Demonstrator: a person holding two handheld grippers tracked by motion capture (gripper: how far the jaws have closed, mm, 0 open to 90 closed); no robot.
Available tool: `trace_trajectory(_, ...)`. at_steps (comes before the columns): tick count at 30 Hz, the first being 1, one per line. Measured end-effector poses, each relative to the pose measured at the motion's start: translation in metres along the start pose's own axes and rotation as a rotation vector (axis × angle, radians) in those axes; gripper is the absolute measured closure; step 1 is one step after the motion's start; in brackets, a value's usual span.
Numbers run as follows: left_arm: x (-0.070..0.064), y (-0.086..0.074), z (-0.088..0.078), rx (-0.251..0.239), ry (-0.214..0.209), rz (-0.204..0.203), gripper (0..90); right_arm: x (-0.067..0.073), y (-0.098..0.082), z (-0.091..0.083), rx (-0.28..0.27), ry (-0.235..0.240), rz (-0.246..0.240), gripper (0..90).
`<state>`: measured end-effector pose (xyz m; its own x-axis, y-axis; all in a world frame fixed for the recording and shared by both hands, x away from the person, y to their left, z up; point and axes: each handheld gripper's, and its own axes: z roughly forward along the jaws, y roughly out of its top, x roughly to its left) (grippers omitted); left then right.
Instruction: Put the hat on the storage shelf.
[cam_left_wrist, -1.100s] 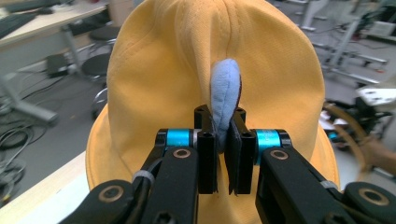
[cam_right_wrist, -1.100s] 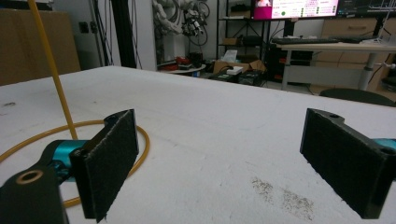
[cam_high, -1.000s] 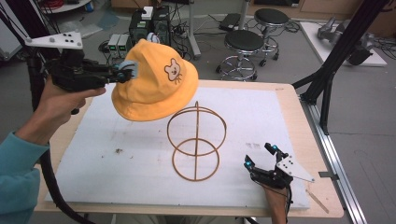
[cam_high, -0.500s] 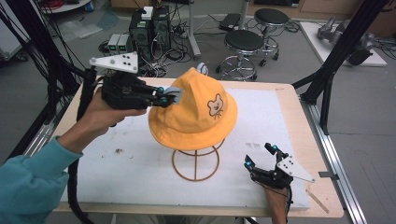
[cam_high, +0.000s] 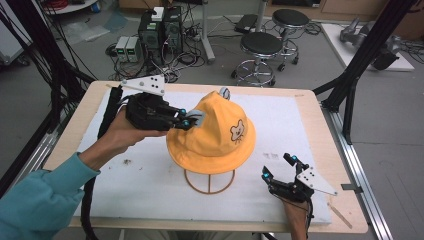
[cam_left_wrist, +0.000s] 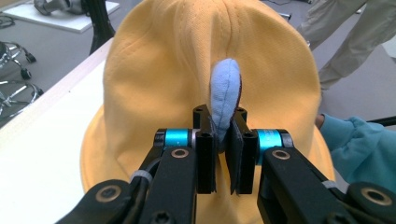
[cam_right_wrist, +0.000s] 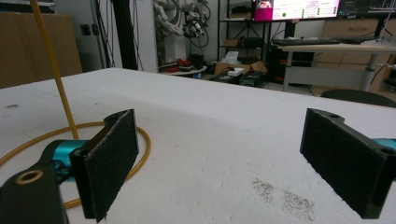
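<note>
An orange bucket hat (cam_high: 215, 135) with a bear face on it sits over a wire stand (cam_high: 210, 181) in the middle of the white mat. My left gripper (cam_high: 185, 122) reaches in from the left and is shut on the hat's blue ear tab (cam_high: 196, 118). In the left gripper view the blue tab (cam_left_wrist: 225, 88) stands pinched between the two black jaws of the left gripper (cam_left_wrist: 222, 116), with the hat's crown (cam_left_wrist: 187, 70) right behind. My right gripper (cam_high: 278, 167) rests low on the mat at the front right, open, with nothing between the pads of the right gripper (cam_right_wrist: 224, 154). The stand's base ring (cam_right_wrist: 140, 140) lies to its left.
The white mat (cam_high: 310, 130) covers a wooden table (cam_high: 325, 150). Black frame posts (cam_high: 350, 85) rise at the table's right corner. Stools (cam_high: 262, 45) and electronics boxes (cam_high: 160, 30) stand on the floor beyond the far edge. A person's legs (cam_left_wrist: 345, 42) appear past the hat.
My left gripper has carried the hat rightward and down from the table's left side onto the wire stand, which it now covers. The right gripper has stayed put.
</note>
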<state>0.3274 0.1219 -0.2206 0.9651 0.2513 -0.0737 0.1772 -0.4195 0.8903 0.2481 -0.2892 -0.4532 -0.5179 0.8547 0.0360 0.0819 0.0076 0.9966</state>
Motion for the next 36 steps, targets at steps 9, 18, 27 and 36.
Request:
trace_trajectory(9, -0.001, -0.007, 0.003, 0.016, -0.005, -0.016, 51.2, 0.000, 0.000, 0.000, -0.001, -0.002, -0.003, 10.4)
trace_trajectory(18, 0.003, -0.022, 0.001, -0.019, 0.065, -0.052, 11.1, 0.000, 0.000, 0.000, -0.001, -0.001, -0.002, 10.4)
trace_trajectory(27, 0.012, -0.052, -0.029, -0.073, 0.151, -0.095, 11.1, 0.000, 0.000, 0.000, -0.002, -0.001, -0.006, 10.4)
trace_trajectory(36, 0.016, -0.138, -0.065, -0.172, 0.340, -0.154, 11.2, 0.001, 0.000, 0.000, 0.002, -0.002, -0.007, 10.4)
